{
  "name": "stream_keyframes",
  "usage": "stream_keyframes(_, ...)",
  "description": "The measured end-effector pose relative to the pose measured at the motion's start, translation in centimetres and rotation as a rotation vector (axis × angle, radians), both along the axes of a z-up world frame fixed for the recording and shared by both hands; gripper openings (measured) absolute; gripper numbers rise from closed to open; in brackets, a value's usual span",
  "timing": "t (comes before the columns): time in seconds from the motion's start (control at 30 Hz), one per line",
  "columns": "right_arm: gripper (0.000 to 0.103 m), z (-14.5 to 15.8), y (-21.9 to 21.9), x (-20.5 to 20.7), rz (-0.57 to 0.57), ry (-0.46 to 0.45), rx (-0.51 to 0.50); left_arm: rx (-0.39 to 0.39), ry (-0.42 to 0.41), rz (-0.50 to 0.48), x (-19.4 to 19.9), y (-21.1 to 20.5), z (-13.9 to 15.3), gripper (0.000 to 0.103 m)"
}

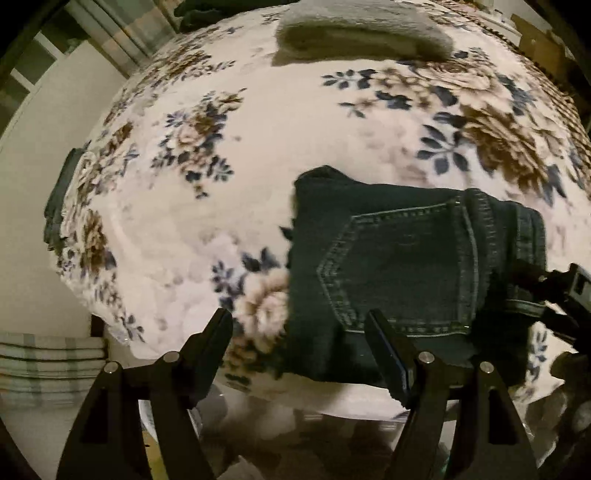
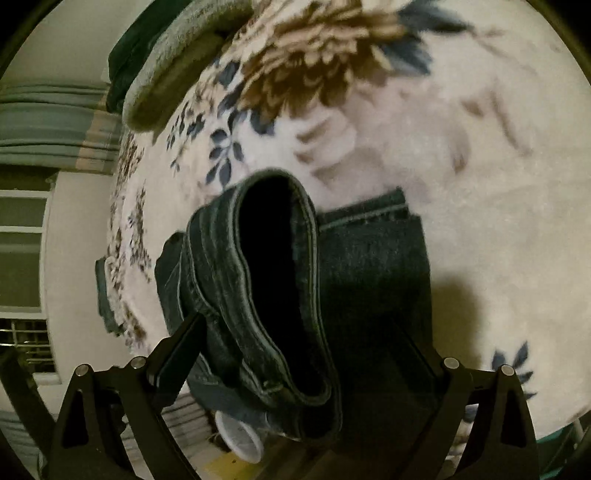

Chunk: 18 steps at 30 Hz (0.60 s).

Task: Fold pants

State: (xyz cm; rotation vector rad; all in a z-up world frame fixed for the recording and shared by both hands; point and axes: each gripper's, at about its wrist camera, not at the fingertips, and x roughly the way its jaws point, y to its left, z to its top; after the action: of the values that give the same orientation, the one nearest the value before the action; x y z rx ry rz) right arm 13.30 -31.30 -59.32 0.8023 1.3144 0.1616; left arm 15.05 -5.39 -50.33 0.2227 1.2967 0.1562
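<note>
Dark denim pants (image 1: pixel 399 266) lie folded into a compact bundle on the floral blanket (image 1: pixel 258 147), near its front edge, back pocket facing up. My left gripper (image 1: pixel 297 328) hangs open above the bundle's left end; one finger is over the blanket and the other over the denim, gripping nothing. The right gripper (image 1: pixel 561 291) shows at the bundle's right end. In the right wrist view the pants (image 2: pixel 280 280) show their waistband end, gaping as a dark loop. My right gripper (image 2: pixel 299 332) stands wide open with this end between its fingers; its right finger is lost in shadow.
A grey folded cloth (image 1: pixel 362 33) lies at the far side of the blanket, with a dark green garment (image 2: pixel 129 62) behind it. A dark object (image 1: pixel 61 192) hangs at the bed's left edge. Plaid fabric (image 1: pixel 48 365) and a white round container (image 2: pixel 240 435) sit below the front edge.
</note>
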Motion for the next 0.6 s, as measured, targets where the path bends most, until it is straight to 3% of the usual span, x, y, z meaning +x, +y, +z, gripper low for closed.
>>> stream_keyframes(0.03,0.085,0.3,0.0,-0.1,-0.009,-0.007,-0.025,0.003,0.002,0.004,0.0,0.1,0.0,0.072)
stream_keyframes(0.1,0.08,1.0,-0.1,-0.4,-0.024,-0.024,-0.057,0.011,0.004,0.012,0.2,0.3,0.0,0.072)
stream_keyframes(0.27,0.08,3.2,-1.4,-1.4,-0.073,-0.107,0.027,0.014,0.009,0.006,0.2,0.3,-0.1,0.072)
stream_keyframes(0.5,0.079,-0.1,0.6,0.6,-0.01,-0.005,0.046,0.015,0.016,-0.015,0.3,-0.3,-0.6,0.072)
stream_keyframes(0.57,0.062,-0.4,0.3,0.7,-0.035,0.0,0.03,0.028,0.006,-0.031,0.4,-0.6,-0.5,0.072)
stream_keyframes(0.6,0.041,-0.3,0.0,0.5,-0.051,0.001,0.011,0.042,-0.001,-0.037,0.5,-0.7,-0.5,0.072)
